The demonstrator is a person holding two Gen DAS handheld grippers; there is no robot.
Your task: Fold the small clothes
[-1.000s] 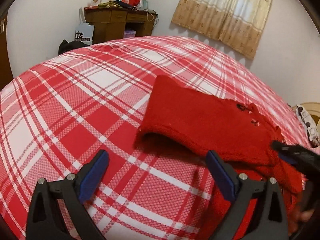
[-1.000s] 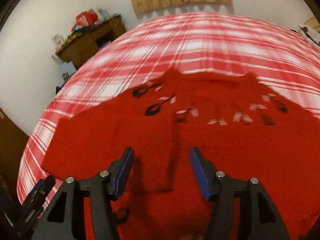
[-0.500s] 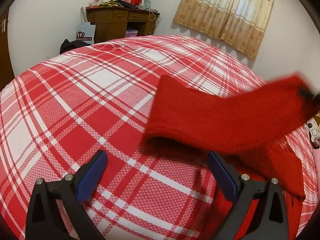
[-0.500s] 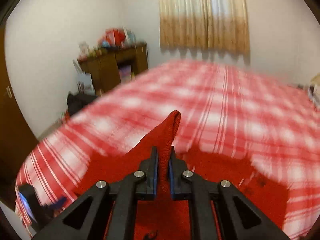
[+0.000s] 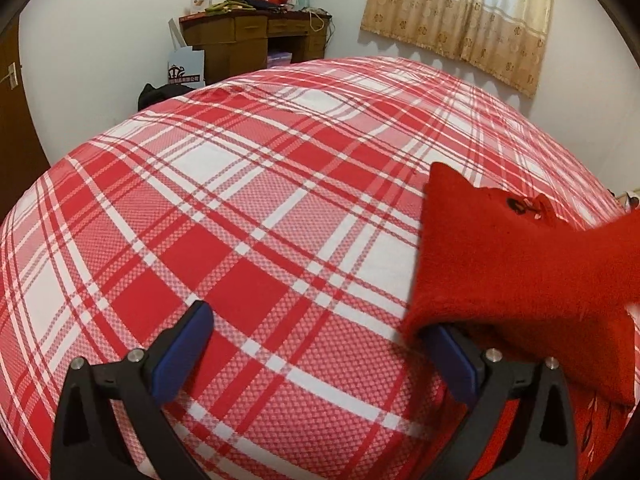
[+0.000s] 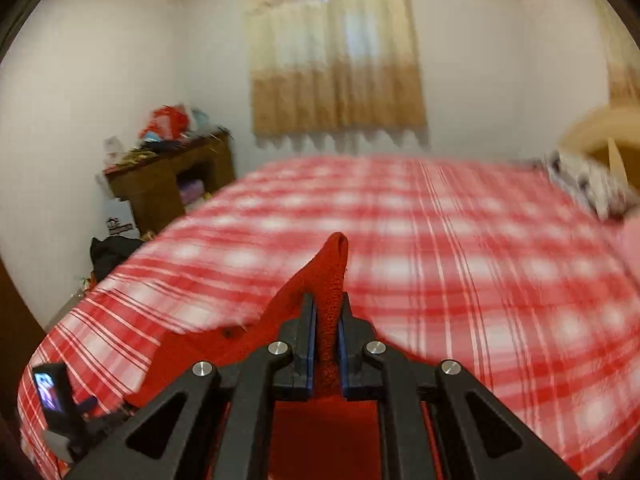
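Your right gripper (image 6: pixel 326 330) has its fingers clamped on a fold of the soft red knit garment (image 5: pixel 508 264), lifting it off the plaid bed (image 5: pixel 240 200). Left gripper (image 5: pixel 316 348) fingers stand apart, one possibly under the hem. Light, floppy; hold edges.

Red knitted garment (image 5: pixel 516 264) with small black and pale marks near one edge. Bedsheet (image 5: pixel 248 216) in red and white plaid with thin dark lines. Beige curtain (image 5: pixel 460 12) with a faint floral print. Dark brown wooden desk (image 5: pixel 256 44). White walls (image 5: pixel 100 20). Black gripper frames with blue pads (image 5: pixel 182 354).
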